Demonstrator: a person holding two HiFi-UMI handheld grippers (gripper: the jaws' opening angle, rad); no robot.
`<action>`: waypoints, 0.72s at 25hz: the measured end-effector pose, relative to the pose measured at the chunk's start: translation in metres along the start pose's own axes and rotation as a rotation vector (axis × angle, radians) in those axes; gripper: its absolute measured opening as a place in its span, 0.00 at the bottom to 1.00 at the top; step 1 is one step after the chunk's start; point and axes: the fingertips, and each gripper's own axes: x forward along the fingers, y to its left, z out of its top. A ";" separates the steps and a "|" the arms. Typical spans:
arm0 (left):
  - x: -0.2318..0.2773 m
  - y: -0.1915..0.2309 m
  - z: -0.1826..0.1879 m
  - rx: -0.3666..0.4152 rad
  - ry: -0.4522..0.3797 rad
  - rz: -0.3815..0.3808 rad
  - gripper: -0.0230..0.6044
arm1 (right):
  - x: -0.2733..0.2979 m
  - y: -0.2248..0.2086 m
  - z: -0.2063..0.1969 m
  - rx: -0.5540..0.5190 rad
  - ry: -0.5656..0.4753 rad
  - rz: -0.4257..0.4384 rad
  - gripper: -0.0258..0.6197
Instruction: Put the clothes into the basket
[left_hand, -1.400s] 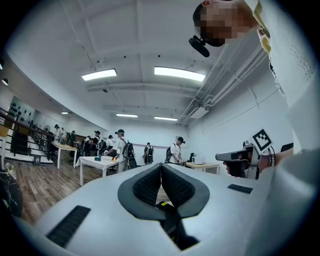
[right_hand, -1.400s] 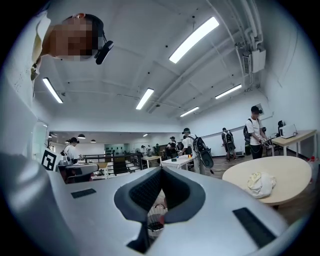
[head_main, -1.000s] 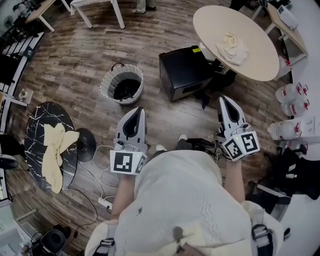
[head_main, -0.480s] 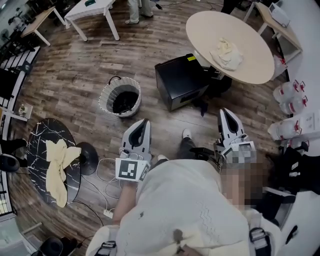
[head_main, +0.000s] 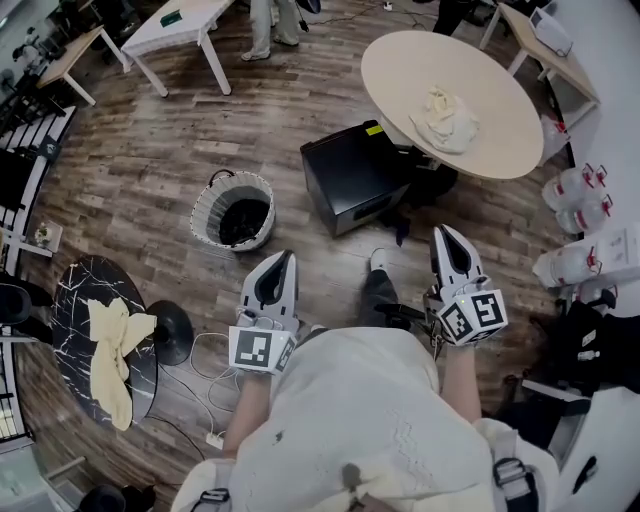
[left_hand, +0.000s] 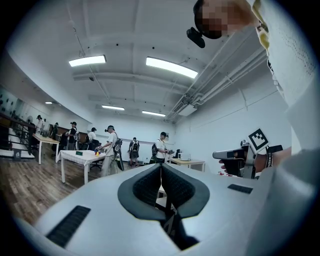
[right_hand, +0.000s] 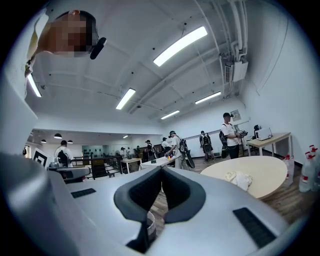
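A round woven basket (head_main: 233, 209) with dark cloth inside stands on the wooden floor ahead and to the left. A pale yellow garment (head_main: 444, 117) lies bunched on the round beige table (head_main: 400, 60), also seen as the garment (right_hand: 241, 178) in the right gripper view. Another yellow garment (head_main: 110, 345) drapes over a small black marble table (head_main: 75, 290) at the left. My left gripper (head_main: 284, 257) and right gripper (head_main: 443, 233) are held level in front of the person, both shut and empty. In the gripper views the left gripper (left_hand: 161, 167) and right gripper (right_hand: 161, 170) show their jaws pressed together.
A black box (head_main: 352, 174) sits on the floor between basket and round table. White jugs (head_main: 577, 195) line the right wall. Cables and a power strip (head_main: 210, 438) lie near the marble table. People stand by a white table (head_main: 185, 20) at the back.
The person has walked forward: basket, black box and round table have shifted in the head view. Both grippers stay shut and level in front of the body.
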 end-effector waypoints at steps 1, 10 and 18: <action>0.007 -0.001 0.000 0.001 0.001 0.004 0.07 | 0.004 -0.008 -0.001 0.001 0.005 0.003 0.06; 0.098 -0.003 -0.012 -0.005 0.018 0.070 0.07 | 0.070 -0.091 -0.001 -0.031 0.068 0.070 0.31; 0.208 -0.015 -0.018 -0.009 0.036 0.052 0.07 | 0.133 -0.186 0.009 -0.026 0.103 0.064 0.36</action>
